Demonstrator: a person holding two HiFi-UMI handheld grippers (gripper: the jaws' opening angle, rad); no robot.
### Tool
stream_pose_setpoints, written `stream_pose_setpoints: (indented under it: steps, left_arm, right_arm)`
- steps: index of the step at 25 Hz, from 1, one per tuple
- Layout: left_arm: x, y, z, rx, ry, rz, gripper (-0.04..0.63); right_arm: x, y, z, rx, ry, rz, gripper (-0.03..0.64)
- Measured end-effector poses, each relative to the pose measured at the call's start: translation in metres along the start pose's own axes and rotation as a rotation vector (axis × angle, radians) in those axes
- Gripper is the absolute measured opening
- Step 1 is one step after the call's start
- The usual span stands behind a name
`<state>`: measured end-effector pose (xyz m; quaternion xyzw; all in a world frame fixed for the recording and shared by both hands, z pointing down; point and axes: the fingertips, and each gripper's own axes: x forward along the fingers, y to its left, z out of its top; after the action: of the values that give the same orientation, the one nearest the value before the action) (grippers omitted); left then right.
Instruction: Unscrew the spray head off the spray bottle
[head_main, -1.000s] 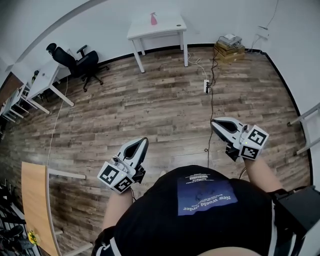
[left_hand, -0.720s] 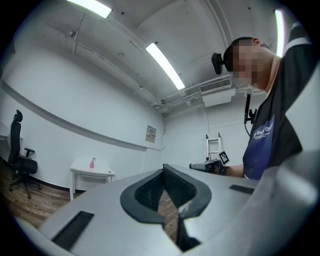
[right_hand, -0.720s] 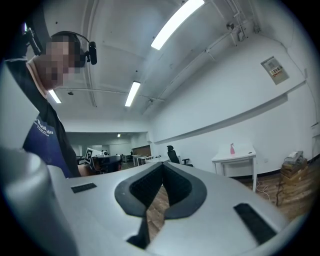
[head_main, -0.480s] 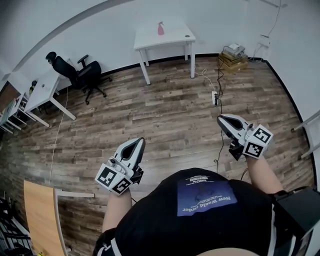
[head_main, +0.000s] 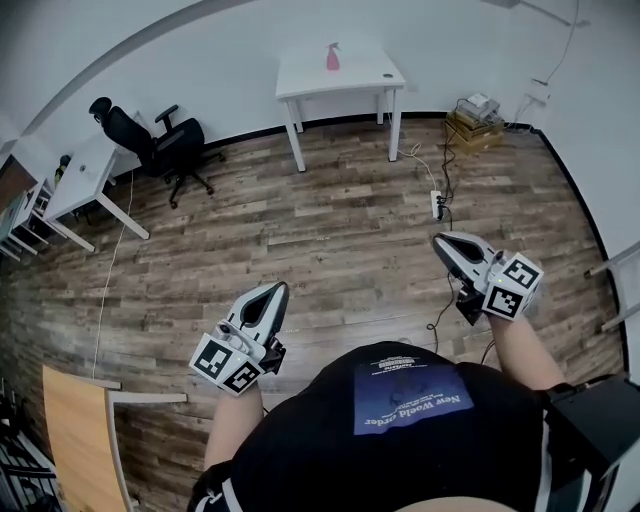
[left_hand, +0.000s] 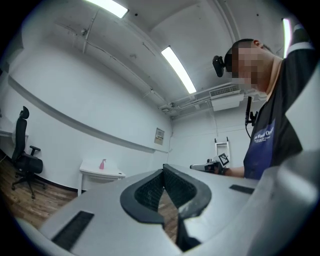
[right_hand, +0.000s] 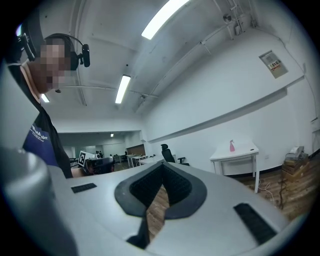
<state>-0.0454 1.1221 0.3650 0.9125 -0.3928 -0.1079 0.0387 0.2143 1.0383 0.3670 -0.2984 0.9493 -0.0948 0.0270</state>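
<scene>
A small pink spray bottle (head_main: 333, 57) stands on a white table (head_main: 345, 80) against the far wall, also seen as the pink bottle (left_hand: 102, 164) in the left gripper view and the bottle (right_hand: 231, 145) in the right gripper view. My left gripper (head_main: 279, 288) is held low at the left, far from the table, shut with nothing in it. My right gripper (head_main: 438, 242) is held at the right, also shut and empty. Both point across the wooden floor toward the table. In each gripper view the jaw tips meet.
A black office chair (head_main: 150, 130) and a white desk (head_main: 75, 180) stand at the left. A power strip with cables (head_main: 437, 204) lies on the floor right of the table, boxes (head_main: 477, 115) beyond it. A wooden tabletop (head_main: 72, 430) is at the lower left.
The view has advanced toward the white table, which now sits lower and larger in the head view. Both grippers moved forward with the person, staying shut.
</scene>
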Motion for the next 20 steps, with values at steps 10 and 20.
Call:
stream_pose_setpoints:
  steps: [10,20]
  left_arm:
    - [0.101,0.039,-0.004,0.028,-0.001,0.068,0.002]
    - [0.242,0.055,-0.002,0.061,-0.021,0.102,0.002]
  right_arm:
    - [0.037,-0.121,0.022,0.006,0.012,0.039,-0.003]
    - [0.052,-0.242,0.073,-0.076,-0.001,0.131,-0.003]
